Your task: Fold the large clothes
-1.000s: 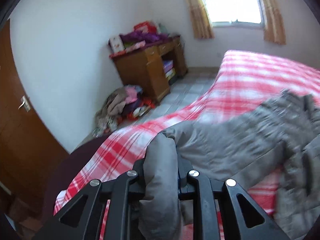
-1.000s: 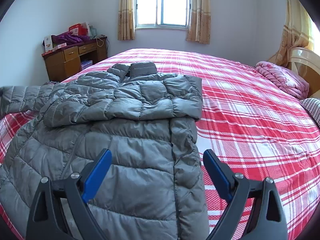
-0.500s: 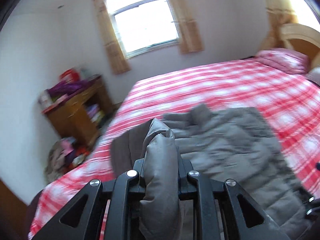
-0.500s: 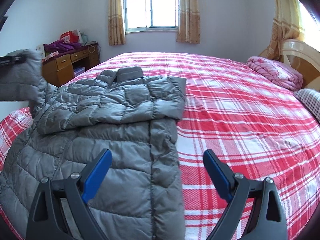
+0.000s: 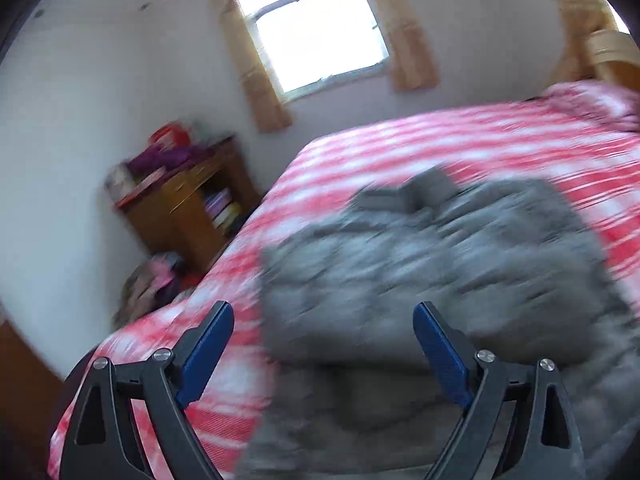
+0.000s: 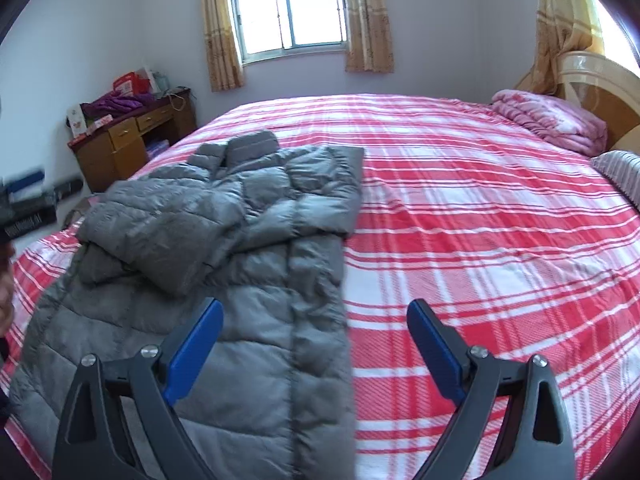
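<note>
A grey quilted down jacket lies on the red-and-white checked bed, both sleeves folded across its chest and the collar toward the window. In the blurred left wrist view the same jacket fills the middle. My left gripper hovers over the jacket's left part with its jaws opening wide and nothing between the blue pads. My right gripper stands open above the jacket's right edge, holding nothing. The left gripper's body shows at the left edge of the right wrist view.
A wooden desk piled with bags and purple cloth stands left of the bed, with a clothes heap on the floor beside it. A folded pink quilt and a striped pillow lie by the headboard. A curtained window is behind.
The left gripper carried the left sleeve inward over the jacket, then let go and opened wide; the sleeve now lies folded on the chest. The right gripper stayed open and shifted slightly.
</note>
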A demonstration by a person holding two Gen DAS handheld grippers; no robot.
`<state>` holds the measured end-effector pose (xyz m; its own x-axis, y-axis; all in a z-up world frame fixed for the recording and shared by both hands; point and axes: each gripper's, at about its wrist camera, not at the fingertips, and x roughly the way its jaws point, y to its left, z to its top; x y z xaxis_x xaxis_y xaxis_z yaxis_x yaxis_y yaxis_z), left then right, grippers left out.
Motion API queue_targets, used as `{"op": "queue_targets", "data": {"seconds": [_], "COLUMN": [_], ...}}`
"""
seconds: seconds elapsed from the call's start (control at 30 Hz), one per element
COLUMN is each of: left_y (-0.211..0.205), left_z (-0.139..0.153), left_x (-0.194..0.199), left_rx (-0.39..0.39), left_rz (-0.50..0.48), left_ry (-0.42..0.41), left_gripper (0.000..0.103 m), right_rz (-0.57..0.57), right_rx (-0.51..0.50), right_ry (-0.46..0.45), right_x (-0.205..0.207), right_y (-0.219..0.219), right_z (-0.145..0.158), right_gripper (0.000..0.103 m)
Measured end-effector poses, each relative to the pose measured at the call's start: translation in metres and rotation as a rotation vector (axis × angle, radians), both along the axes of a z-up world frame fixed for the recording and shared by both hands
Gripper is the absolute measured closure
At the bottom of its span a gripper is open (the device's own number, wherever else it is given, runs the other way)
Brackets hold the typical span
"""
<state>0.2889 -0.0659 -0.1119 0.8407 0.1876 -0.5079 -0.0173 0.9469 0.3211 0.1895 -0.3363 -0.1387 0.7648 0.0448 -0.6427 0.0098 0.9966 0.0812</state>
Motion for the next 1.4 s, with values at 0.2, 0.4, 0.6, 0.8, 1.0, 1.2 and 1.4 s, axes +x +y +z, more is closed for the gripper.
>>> {"op": "queue_targets", "data": {"seconds": [0.2, 0.4, 0.6, 0.8, 1.0, 1.2, 1.4], "left_y": [0.082, 0.098, 0.11, 0.107, 0.118, 0.116, 0.063], "left_z": [-0.062, -0.102, -0.112, -0.11, -0.096, -0.023, 0.022], "left_x": [0.036, 0.049, 0.05, 0.049, 0.042, 0.034, 0.074], "left_rx": [-0.024, -0.056, -0.092, -0.066, -0.097, -0.206, -0.304], "left_rz": [0.272, 0.341, 0.381, 0.393, 0.329, 0.234, 0.11], "left_ry": [0.153, 0.223, 0.223, 0.212, 0.274, 0.199, 0.106], "left_gripper": [0.012, 0.011, 0.009, 0.008, 0.008, 0.008, 0.008], "right_rz": [0.102, 0.151, 0.157, 0.068, 0.03, -0.018, 0.005], "right_rx": [0.052, 0.103, 0.119, 0.032, -0.063, -0.096, -0.014], "right_ry": [0.04, 0.131, 0.182, 0.157, 0.139, 0.079, 0.018], "right_x": [0.031, 0.072, 0.085, 0.072, 0.07, 0.06, 0.071], "right_y": [0.035, 0.067, 0.073, 0.05, 0.044, 0.033, 0.049], "right_z": [0.001, -0.018, -0.035, -0.03, -0.019, 0.019, 0.05], "right_gripper": [0.008, 0.015, 0.078, 0.08, 0.052, 0.025, 0.05]}}
